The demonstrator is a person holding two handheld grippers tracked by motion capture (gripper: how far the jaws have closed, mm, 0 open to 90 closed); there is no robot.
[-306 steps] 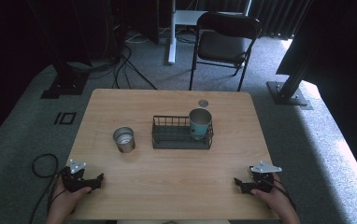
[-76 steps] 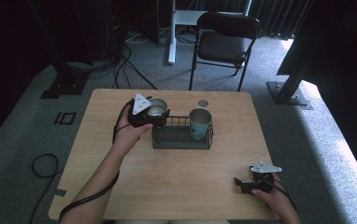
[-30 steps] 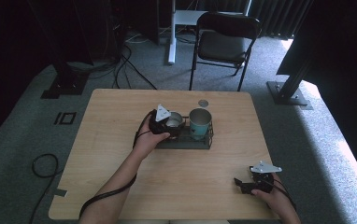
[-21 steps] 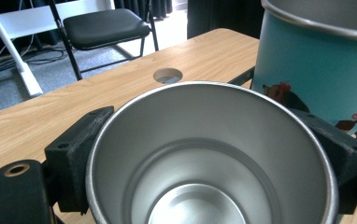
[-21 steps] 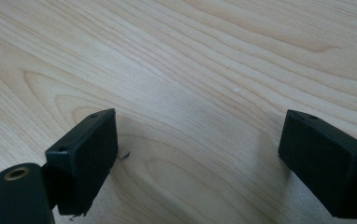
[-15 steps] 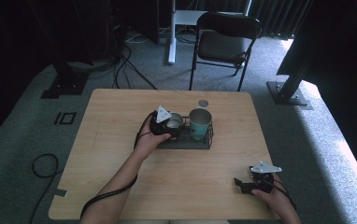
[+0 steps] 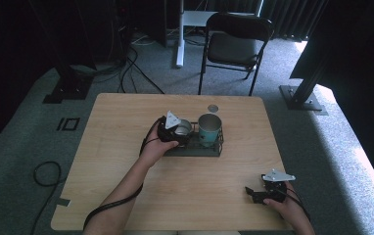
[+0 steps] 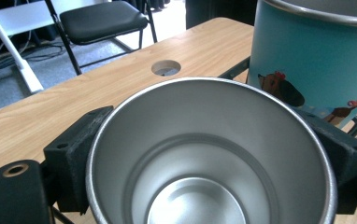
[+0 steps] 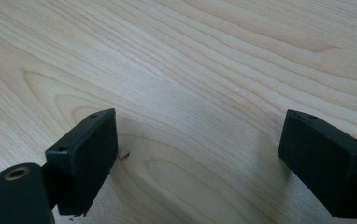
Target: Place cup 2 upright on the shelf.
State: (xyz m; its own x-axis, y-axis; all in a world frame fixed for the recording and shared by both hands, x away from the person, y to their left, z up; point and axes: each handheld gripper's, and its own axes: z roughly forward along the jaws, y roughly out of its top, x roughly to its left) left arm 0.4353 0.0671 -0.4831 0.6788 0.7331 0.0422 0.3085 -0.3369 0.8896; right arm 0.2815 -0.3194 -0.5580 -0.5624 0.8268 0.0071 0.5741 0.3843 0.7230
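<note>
A steel cup sits upright in the left half of the black wire basket, with my left gripper shut on it. In the left gripper view the cup's open mouth lies between the two black jaws. Whether its base rests on the basket floor is hidden. A teal cup with a cartoon print stands in the basket's right half, close beside the steel cup. My right gripper rests near the table's front right edge, open, with bare wood between its jaws.
The wooden table has a round cable hole behind the basket. A black folding chair stands beyond the far edge, with cables on the floor to the left.
My left gripper picked up the steel cup from the table left of the basket and carried it right into the basket beside the teal cup. The right gripper has stayed still.
</note>
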